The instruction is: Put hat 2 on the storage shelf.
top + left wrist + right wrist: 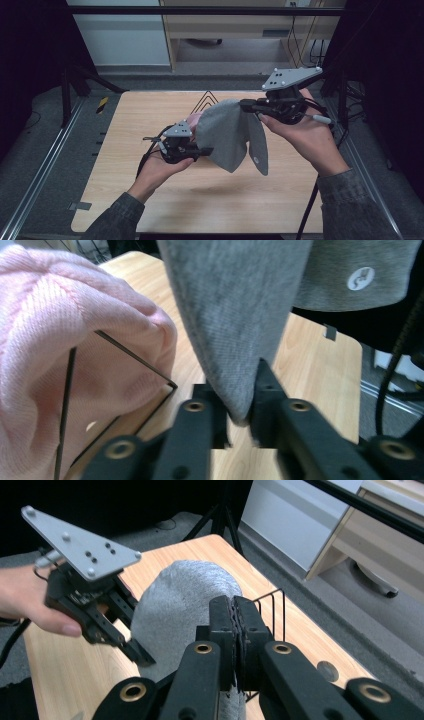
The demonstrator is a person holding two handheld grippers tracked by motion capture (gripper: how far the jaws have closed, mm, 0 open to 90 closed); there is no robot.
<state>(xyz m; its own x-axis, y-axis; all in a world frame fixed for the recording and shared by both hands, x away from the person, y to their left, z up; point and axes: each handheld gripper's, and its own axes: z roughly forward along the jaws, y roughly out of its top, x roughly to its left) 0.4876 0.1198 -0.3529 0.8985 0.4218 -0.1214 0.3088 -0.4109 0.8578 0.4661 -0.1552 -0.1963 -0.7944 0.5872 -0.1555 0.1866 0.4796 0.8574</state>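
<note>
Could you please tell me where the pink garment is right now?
In the high view the pink garment lies on the table behind the left gripper, mostly hidden by the grey cloth.

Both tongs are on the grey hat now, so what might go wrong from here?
The left tongs pinch only a narrow tip of the grey hat, so a pull may slip it free. The right tongs hold a thin edge too. The pink hat and wire stand sit close behind, so a swing might snag them.

Place: a lab or recording booth
Counter: pale wooden counter on grey carpet, centre of the frame
Frame: black metal bar across the top, black curtains at both sides
Background: light wooden desk with hanging cables, upper right
</note>
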